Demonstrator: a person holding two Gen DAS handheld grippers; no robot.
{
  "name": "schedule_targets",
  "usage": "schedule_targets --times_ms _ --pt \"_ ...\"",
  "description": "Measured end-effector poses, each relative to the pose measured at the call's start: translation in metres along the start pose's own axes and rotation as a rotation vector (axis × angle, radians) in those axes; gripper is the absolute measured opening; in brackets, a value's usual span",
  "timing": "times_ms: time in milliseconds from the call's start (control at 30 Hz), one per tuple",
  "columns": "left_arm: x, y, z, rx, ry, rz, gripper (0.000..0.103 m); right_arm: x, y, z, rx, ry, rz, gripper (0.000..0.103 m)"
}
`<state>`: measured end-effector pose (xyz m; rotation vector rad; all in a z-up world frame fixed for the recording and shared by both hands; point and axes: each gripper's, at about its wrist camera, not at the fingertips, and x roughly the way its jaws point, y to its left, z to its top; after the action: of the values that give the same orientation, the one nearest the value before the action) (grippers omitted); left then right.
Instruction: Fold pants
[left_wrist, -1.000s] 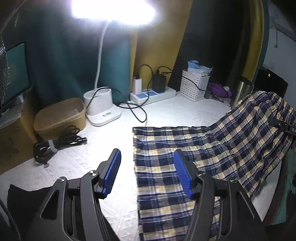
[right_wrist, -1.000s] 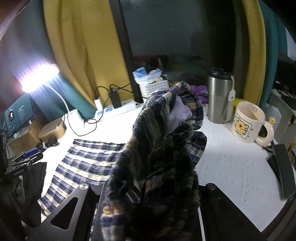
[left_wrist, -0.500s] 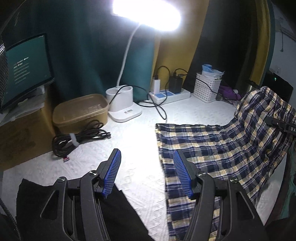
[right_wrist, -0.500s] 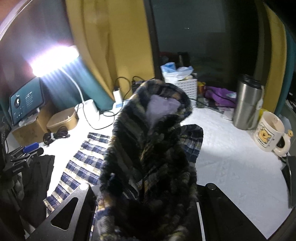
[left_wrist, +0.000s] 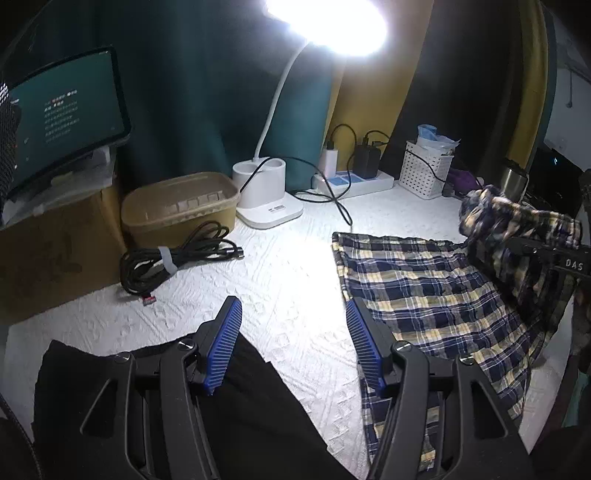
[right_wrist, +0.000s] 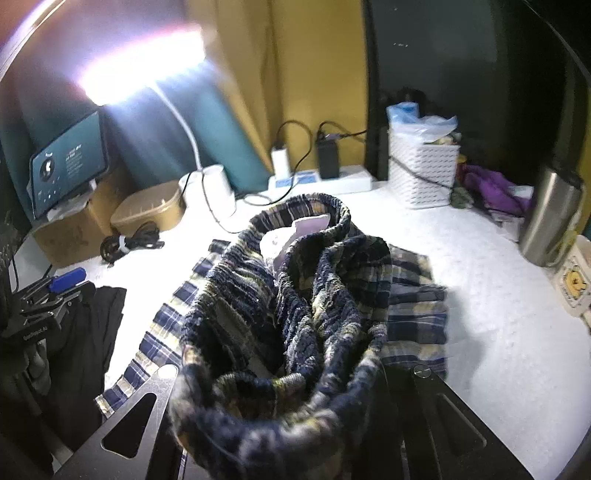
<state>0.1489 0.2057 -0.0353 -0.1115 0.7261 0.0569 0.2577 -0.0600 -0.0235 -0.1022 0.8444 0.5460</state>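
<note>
- The coiled cable lies on the white table, well left of the cloth; a wide sweep could snag it.
- The left gripper hovers with its jaws apart, holding nothing, above a black garment; a careless closing risks grabbing that instead.
- The plaid pants lie partly flat, the waistband lifted.
- The right gripper is clamped on the bunched waistband, which could slip or fold crooked.
- The steel tumbler stands near enough to be knocked.
</note>
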Motion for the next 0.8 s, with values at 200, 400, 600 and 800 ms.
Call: schedule_targets --times_ms 200,400,600,800 --pt "0.004 0.004 -0.005 0.002 0.017 -0.001 0.060 0.028 0.021 0.001 -0.028 0.045 0.050 0.018" --pt "0.008 0.008 -0.006 0.001 0.025 -0.003 0.060 0.054 0.044 0.003 -0.060 0.087 0.104 0.018" --pt "0.012 0.012 -0.007 -0.007 0.036 -0.004 0.060 0.079 0.057 0.001 -0.053 0.132 0.124 0.018" --pt "0.013 0.010 -0.009 0.002 0.049 -0.006 0.060 0.094 0.067 -0.002 -0.042 0.162 0.132 0.018"
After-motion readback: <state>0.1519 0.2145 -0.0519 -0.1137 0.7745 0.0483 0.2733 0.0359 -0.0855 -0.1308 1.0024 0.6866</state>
